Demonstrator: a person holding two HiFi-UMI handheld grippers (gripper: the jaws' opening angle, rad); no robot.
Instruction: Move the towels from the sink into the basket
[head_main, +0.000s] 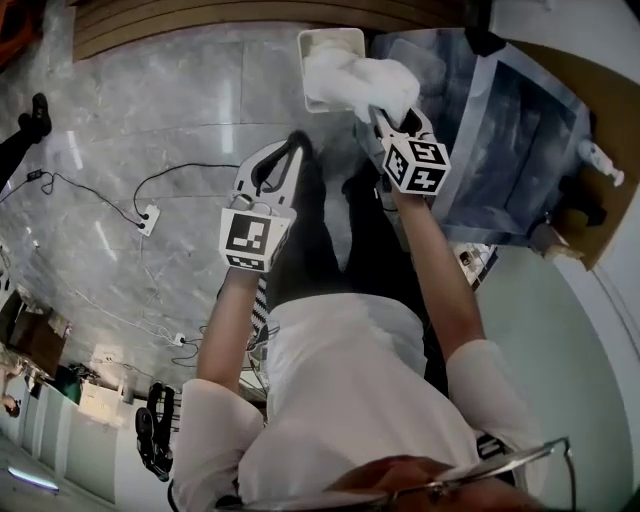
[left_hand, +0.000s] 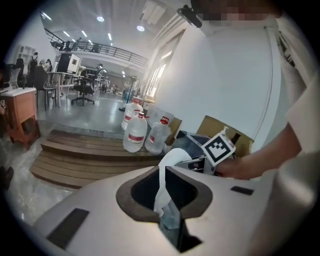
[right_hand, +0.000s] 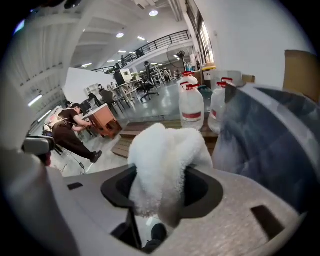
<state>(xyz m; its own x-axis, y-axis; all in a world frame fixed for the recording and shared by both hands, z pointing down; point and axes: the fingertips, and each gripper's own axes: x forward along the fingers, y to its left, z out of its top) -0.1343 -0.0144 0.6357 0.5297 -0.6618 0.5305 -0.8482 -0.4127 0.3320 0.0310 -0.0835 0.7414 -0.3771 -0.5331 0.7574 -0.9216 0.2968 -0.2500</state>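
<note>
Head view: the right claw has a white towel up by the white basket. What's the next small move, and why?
Probably ease the right claw a little further over the basket before letting go. It is clamped on the towel, and the bulk of the towel appears to sit at the basket's near rim, so opening now might drop part of it outside.

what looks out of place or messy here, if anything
Only the white towel: bunched in the right gripper's jaws, it spreads past the basket's right rim, partly over the basket and partly beyond it. Nothing looks spilled or damaged.
</note>
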